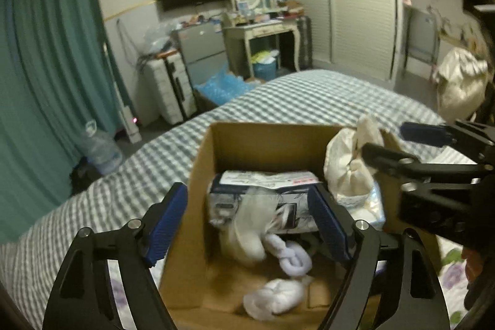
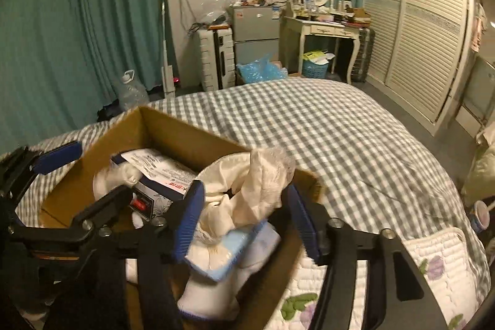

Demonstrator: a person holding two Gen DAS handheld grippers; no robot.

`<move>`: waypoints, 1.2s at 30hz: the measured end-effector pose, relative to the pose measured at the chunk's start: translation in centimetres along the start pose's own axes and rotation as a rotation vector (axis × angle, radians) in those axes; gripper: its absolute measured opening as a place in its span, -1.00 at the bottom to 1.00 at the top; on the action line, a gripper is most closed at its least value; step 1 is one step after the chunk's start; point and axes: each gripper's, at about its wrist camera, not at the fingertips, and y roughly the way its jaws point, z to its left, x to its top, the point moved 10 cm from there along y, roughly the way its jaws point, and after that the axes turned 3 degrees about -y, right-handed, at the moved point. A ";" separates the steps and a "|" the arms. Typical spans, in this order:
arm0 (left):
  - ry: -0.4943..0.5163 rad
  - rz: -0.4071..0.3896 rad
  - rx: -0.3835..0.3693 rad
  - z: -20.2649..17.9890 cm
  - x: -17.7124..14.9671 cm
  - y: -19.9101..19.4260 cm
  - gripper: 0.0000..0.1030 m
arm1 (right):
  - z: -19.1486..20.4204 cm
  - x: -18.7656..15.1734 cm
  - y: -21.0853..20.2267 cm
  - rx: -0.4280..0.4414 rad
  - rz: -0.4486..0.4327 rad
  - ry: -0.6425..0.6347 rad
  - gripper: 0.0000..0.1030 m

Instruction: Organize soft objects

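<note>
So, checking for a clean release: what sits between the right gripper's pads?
The cream cloth bundle sits between the right gripper pads, in the right wrist view.

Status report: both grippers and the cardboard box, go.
Left gripper open over cardboard box. Right gripper open around cream cloth bundle. Nothing blocking.
</note>
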 end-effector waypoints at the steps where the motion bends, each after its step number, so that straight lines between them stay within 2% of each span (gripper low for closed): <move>1: -0.016 -0.001 0.003 0.3 0.3 -0.8 0.57 | -0.1 0.3 -1.0 -0.006 -0.009 0.000 0.19; 5: -0.029 -0.073 0.022 0.8 3.1 -7.3 0.57 | -0.5 2.6 -7.6 -0.034 -0.067 -0.005 0.19; 9: -0.042 -0.206 0.013 1.0 7.1 -16.7 0.57 | -0.8 6.2 -18.6 -0.093 -0.189 -0.023 0.23; 11: -0.045 -0.302 0.029 1.1 9.1 -22.7 0.57 | -0.8 7.4 -24.1 -0.140 -0.258 -0.045 0.38; 12: -0.049 -0.348 0.033 1.1 9.8 -25.4 0.65 | -0.7 8.0 -27.7 -0.180 -0.308 -0.068 0.51; 14: -0.053 -0.452 0.039 1.2 11.1 -31.4 0.80 | 0.0 8.4 -32.7 -0.215 -0.366 -0.102 0.53; 15: -0.056 -0.494 0.040 1.3 11.4 -33.8 0.80 | 0.4 8.5 -35.6 -0.245 -0.398 -0.117 0.56; 17: -0.062 -0.572 0.033 1.5 11.8 -38.7 0.81 | 1.0 8.1 -39.5 -0.263 -0.442 -0.128 0.68; 19: -0.068 -0.630 0.025 1.8 11.9 -42.2 0.82 | 1.9 7.5 -43.1 -0.270 -0.483 -0.128 0.93; 21: -0.062 -0.685 0.020 2.1 11.5 -45.3 0.85 | 2.6 6.6 -45.9 -0.276 -0.525 -0.117 1.00; 25: -0.059 -0.740 0.033 3.1 9.4 -49.0 0.85 | 3.9 4.8 -49.2 -0.260 -0.584 -0.089 1.00; 28: -0.057 -0.753 0.028 3.4 7.1 -49.3 0.85 | 4.5 3.3 -50.2 -0.210 -0.605 -0.055 1.00; 32: -0.035 -0.744 0.053 3.6 3.9 -47.3 0.85 | 5.4 0.7 -49.9 -0.173 -0.642 -0.023 1.00; 36: -0.031 -0.714 0.084 3.7 0.6 -43.3 0.85 | 6.6 -2.6 -46.7 -0.144 -0.645 -0.016 1.00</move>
